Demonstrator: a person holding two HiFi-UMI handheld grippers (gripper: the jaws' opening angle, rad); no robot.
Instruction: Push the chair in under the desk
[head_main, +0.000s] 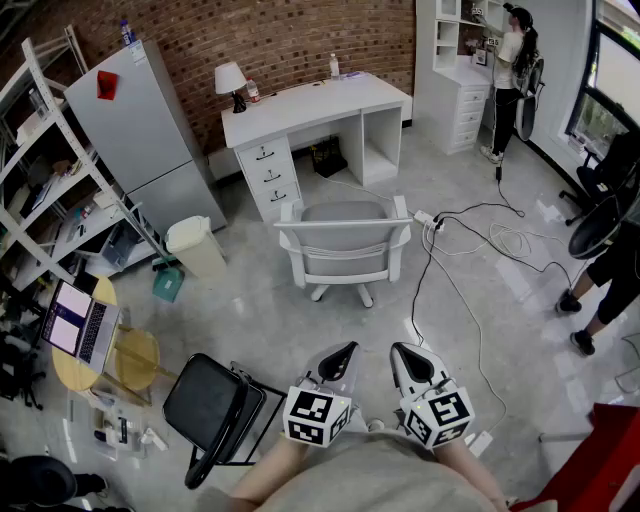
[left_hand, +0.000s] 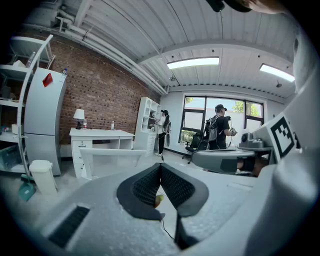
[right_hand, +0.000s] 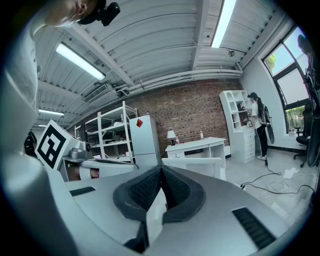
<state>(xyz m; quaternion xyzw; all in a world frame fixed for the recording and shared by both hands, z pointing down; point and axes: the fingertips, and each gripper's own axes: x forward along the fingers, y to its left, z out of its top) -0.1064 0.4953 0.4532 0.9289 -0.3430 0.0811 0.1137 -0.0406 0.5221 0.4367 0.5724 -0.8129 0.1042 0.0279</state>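
Chair (head_main: 345, 245) stands out on the open floor, white frame, grey seat, its back toward me and its seat facing the desk (head_main: 315, 105). I see bare floor between the two; the seat is not under the desk. It sits roughly in line with the knee opening, right of the drawers (head_main: 268, 175).

Left gripper (head_main: 343, 352): jaws clenched together, pads meeting, nothing between them. Right gripper (head_main: 406, 353): same, clenched and empty. I have both low and close to the body, side by side, pointing toward the chair back but well short of it, touching nothing.

Around: lamp (head_main: 231, 80) on the desk's left end; fridge (head_main: 150, 130) left of the desk; pale bin (head_main: 197, 246) near the fridge's foot. Black chair (head_main: 210, 405) lies just left of the left gripper. Cables (head_main: 470, 240) run across the floor right of the chair. Laptop (head_main: 80, 325) far left. A person (head_main: 512, 60) stands at the far shelves.
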